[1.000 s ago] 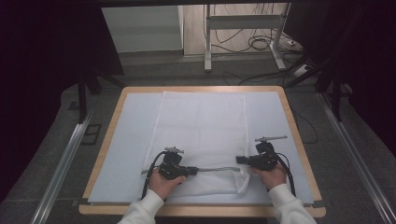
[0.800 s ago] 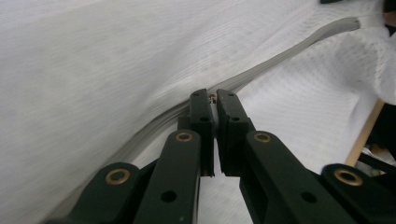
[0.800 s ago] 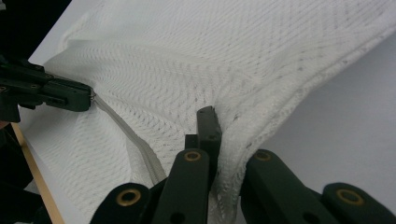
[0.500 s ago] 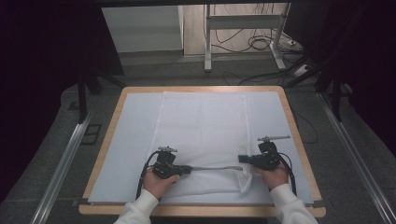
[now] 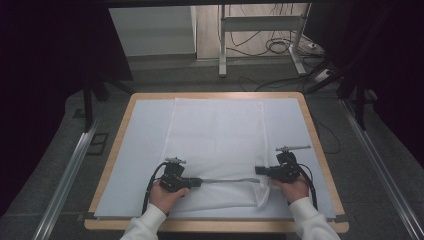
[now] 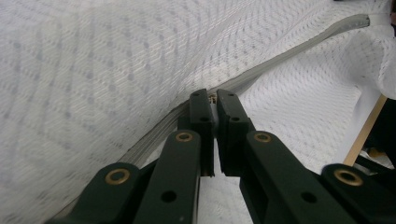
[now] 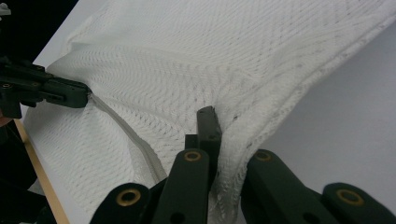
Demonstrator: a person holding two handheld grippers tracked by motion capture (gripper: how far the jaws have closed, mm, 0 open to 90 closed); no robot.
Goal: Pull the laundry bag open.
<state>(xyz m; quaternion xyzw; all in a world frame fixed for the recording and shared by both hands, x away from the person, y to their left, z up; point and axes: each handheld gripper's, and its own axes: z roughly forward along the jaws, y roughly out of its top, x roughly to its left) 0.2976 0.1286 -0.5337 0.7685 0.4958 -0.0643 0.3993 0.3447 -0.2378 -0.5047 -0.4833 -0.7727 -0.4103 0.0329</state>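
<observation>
The left gripper (image 6: 213,107) rises from the bottom edge, its two black jaws pressed together on the grey seam strip (image 6: 280,58) of a white mesh fabric (image 6: 93,70). The strip runs diagonally from lower left toward the upper right corner, where the fabric bunches. At the right edge the worktop's wooden rim (image 6: 369,133) shows beside the fabric.

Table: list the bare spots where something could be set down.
Bare strips of the white mat flank the mesh bag: one toward the table's left rim, a narrower one toward the right rim. The near edge is crowded: left gripper and right gripper pinch the bag there.
</observation>
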